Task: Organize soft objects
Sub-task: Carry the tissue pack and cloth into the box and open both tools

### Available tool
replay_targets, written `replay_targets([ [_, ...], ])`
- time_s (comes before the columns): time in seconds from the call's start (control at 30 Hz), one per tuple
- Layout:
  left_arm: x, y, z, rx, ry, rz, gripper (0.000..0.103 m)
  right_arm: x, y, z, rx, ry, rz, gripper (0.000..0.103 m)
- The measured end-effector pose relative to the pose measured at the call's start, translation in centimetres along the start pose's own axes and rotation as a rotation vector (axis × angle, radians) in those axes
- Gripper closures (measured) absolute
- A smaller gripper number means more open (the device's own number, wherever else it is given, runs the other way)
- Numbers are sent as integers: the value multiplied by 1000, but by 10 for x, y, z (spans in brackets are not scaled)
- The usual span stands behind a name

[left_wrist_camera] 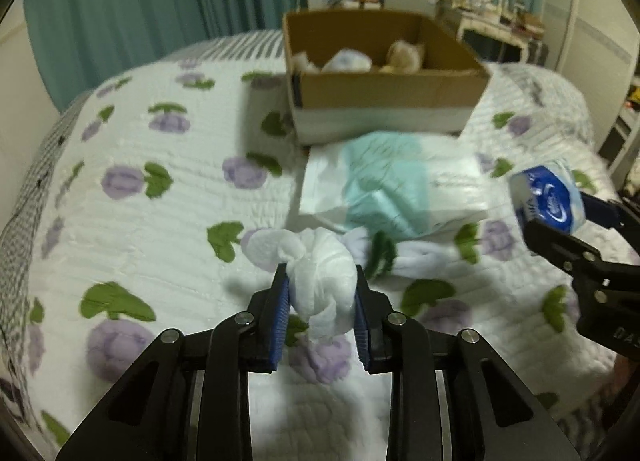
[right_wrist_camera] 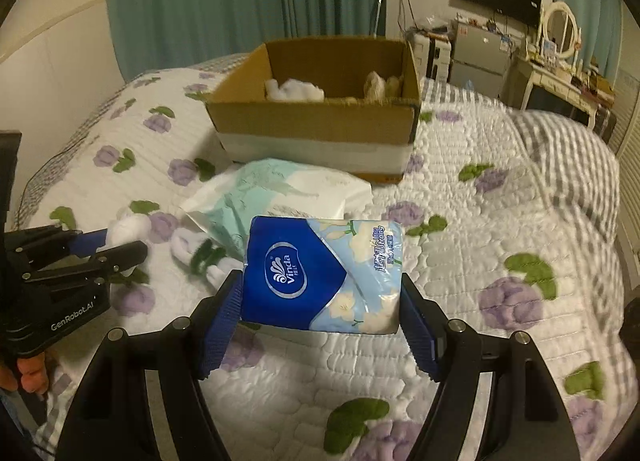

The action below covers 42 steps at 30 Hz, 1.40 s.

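My left gripper (left_wrist_camera: 321,281) is shut on a balled white sock (left_wrist_camera: 324,285), held just above the bed. My right gripper (right_wrist_camera: 322,293) is shut on a blue Vinda tissue pack (right_wrist_camera: 322,275), lifted above the quilt; the pack also shows in the left wrist view (left_wrist_camera: 546,199). An open cardboard box (right_wrist_camera: 316,127) stands further back on the bed and holds white and beige soft items (right_wrist_camera: 294,90). In front of it lies a white and mint plastic package (right_wrist_camera: 276,193). A second white rolled sock (right_wrist_camera: 200,249) lies on the quilt beside the package.
The bed is covered by a white quilt with purple flowers (right_wrist_camera: 480,221). Teal curtains (right_wrist_camera: 240,1) hang behind. A dresser with a mirror and clutter (right_wrist_camera: 556,57) stands at the back right. The left gripper shows at the left edge of the right wrist view (right_wrist_camera: 96,249).
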State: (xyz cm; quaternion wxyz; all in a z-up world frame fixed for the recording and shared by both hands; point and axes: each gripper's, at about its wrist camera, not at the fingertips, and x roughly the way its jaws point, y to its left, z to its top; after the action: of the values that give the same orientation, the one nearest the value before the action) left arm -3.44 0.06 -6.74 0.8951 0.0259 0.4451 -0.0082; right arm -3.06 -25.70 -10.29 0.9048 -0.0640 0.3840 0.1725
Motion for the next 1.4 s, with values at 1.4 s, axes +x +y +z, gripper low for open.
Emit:
replay_targets([
  [1.4,37,-4,246,65,-290,-3,75,34,-40,254,-106,-241,-76,30],
])
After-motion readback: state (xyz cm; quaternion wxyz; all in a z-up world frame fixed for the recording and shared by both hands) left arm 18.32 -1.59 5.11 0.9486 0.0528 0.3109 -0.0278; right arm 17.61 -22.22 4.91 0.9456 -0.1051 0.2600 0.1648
